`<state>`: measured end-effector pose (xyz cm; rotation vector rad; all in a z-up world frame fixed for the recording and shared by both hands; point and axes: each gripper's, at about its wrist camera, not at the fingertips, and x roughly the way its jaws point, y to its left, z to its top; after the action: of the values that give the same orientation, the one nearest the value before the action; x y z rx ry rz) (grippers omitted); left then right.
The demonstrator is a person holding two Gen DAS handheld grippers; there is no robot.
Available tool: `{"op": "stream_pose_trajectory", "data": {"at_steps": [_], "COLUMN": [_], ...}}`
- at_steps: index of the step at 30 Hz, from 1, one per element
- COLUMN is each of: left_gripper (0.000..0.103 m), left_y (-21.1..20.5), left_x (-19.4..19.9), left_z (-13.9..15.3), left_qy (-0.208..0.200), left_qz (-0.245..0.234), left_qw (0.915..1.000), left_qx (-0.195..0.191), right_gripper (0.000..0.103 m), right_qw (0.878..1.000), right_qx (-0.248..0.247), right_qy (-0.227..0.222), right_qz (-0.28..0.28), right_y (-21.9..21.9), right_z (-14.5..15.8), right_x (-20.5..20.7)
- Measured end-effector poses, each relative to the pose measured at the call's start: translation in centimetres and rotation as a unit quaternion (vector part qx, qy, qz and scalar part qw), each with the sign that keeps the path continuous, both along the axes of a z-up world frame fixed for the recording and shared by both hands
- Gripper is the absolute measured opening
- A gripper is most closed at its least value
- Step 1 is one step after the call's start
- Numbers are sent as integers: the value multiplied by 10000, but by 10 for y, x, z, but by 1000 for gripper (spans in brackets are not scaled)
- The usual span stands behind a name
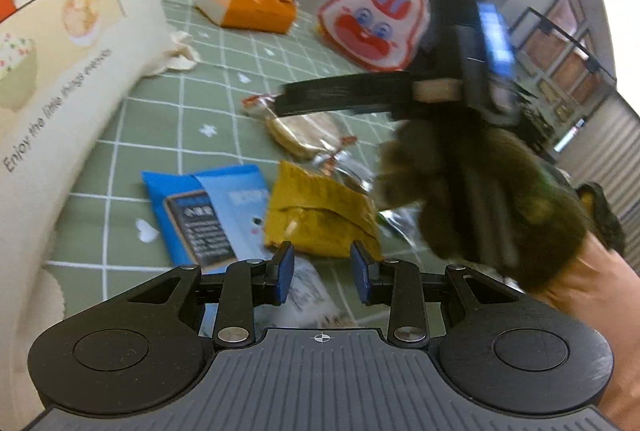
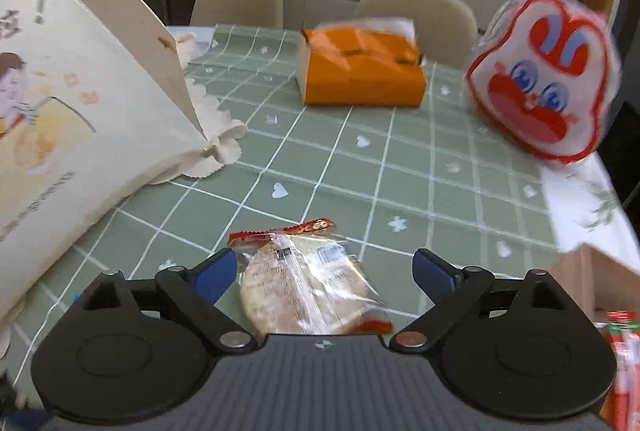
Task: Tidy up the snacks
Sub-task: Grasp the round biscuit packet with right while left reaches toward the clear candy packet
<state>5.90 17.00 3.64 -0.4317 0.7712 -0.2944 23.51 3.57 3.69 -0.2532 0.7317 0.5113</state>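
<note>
Left wrist view
- Left gripper: blue pads partly apart, nothing between them, held low over the green checked tablecloth.
- Snacks ahead: yellow packet just past the fingertips; blue packet beside it to the left, edges overlapping or touching; a pale printed packet partly hidden under the fingers.
- Clear-wrapped cracker: flat on the cloth beyond the yellow packet, under the right gripper.
- Right gripper: blurred, held in a dark fuzzy glove; finger spread not readable here.
- Cream illustrated bag: tall at the left edge.
- Far end: orange box, rabbit-face bag.

Right wrist view
- Right gripper: fingers spread wide, pads clear of the wrapper on both sides, nothing clamped.
- Clear-wrapped cracker: on the cloth between the open fingers, red crimped ends pointing away.
- Cream illustrated bag: leaning at the left, frilled edge on the table.
- Orange box: mid-table at the far side.
- Rabbit-face bag: near the right table edge, blurred.
- Red packets: lower right corner, off the table.
</note>
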Motion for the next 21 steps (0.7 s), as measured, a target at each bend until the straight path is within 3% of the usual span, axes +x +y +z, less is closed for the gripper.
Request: {"op": "stream_pose_trajectory", "data": {"at_steps": [3,6,10,13,18,21], "left_gripper": [35,35,31,31,28,28], "left_y": [-4,-9,-14,-13,-8,-6], "left_x": [-4,-2,1,2,4,3], "left_z": [4,-2,-9,-11,-13,-8], "left_qy": [-65,149,238,174,13,-289], "left_qz": [-281,-604,-579,-463,-246,160], "left_qw": [9996,9976,9979,9987,9997,9987], "left_qx": [-71,-311,-157,-124,-26,382], "right_gripper": [96,89,86,86,86,86], "right_qw": [9969,9974,9983,9996,9977,9965], "right_qx": [89,-72,-6,186,635,832], "right_qy": [780,711,584,223,209,-45], "right_qz": [89,-51,-49,59,57,-11], "right_y": [5,8,-2,-19,-71,-110], "right_z": [-20,-23,-6,17,35,36], "right_x": [22,17,-9,-44,-105,-152]}}
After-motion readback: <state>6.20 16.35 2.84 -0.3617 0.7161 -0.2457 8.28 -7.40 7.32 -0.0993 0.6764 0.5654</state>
